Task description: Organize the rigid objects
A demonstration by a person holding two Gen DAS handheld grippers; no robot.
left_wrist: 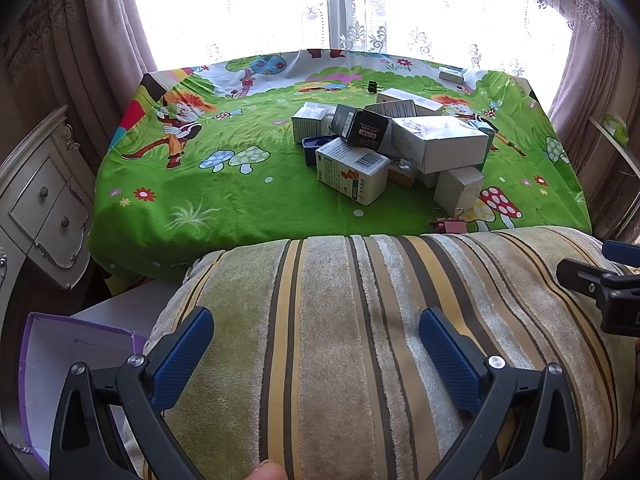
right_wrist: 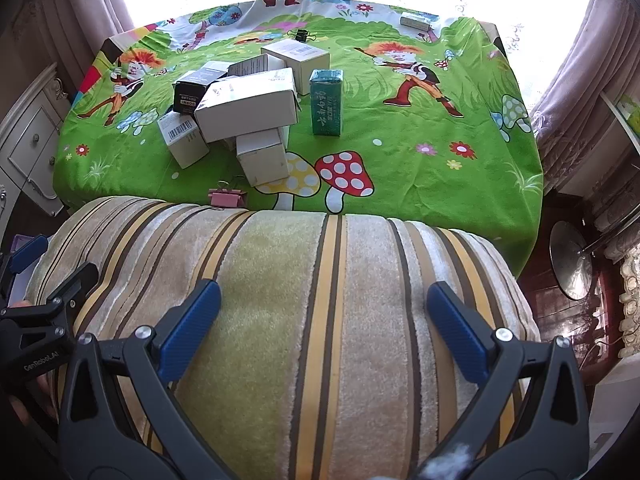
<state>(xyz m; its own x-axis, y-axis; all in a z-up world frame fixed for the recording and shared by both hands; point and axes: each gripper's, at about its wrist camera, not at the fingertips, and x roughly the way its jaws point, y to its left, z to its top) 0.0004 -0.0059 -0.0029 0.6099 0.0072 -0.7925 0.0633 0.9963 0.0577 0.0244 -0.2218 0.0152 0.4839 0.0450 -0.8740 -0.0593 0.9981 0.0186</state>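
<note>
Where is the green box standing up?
In the right wrist view the green box stands upright on the cartoon tablecloth, just right of the pile of white boxes.

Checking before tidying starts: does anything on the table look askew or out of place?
Yes. The boxes lie in a jumbled heap: the big white box rests tilted across smaller ones. The green box stands upright, apart.

Heap of boxes (right_wrist: 240,108) piled on the desk (right_wrist: 440,152), toward 11 o'clock in the right wrist view. Upright carton (right_wrist: 327,102) just beside it at 3 o'clock. Binder clip (right_wrist: 227,199) at 6 o'clock of the heap, at the near desk edge. Second clip (right_wrist: 301,34) behind at 12 o'clock. Lone small box (right_wrist: 416,22) far back at 1 o'clock. Cushion (right_wrist: 280,300) before the desk. Open box (left_wrist: 72,344) left of the cushion, lower down; drawers (left_wrist: 44,216) at 9 o'clock.
</note>
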